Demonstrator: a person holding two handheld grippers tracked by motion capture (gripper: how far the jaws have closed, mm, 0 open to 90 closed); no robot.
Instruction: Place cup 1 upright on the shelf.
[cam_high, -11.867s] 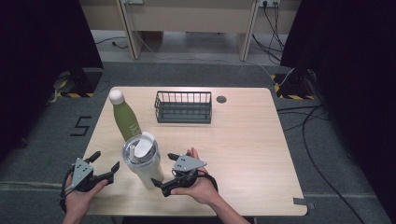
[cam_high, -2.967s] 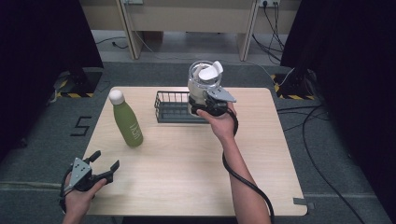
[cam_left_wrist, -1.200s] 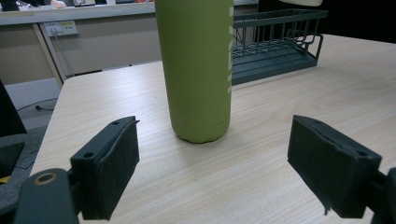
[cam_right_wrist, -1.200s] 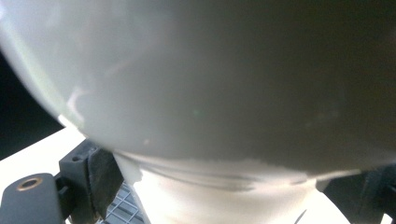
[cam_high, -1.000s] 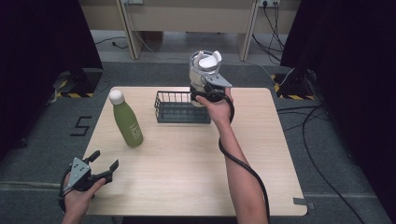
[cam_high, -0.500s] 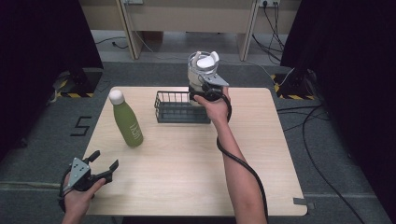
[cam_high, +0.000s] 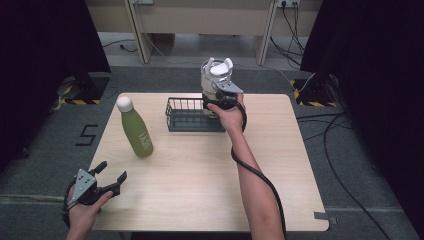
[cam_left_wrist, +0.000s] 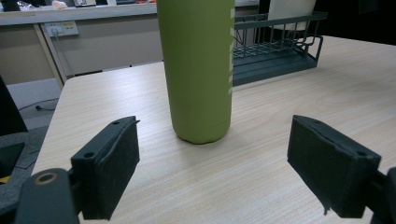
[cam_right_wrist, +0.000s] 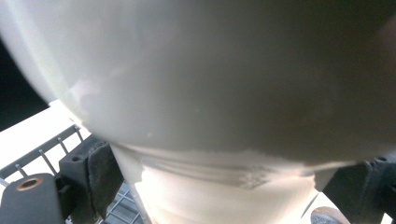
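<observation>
The white tumbler (cam_high: 216, 80) hangs upright over the right end of the wire basket (cam_high: 190, 115), clamped by the right gripper (cam_high: 218, 98); the right gripper view (close up) shows its jaws pressed against the narrower base. The left gripper (cam_high: 102, 180) rests wide apart facing the green bottle (cam_left_wrist: 198, 70).

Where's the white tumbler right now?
In the high view, the white tumbler is held in the right gripper at the table's far edge, over the right end of the wire basket.
</observation>
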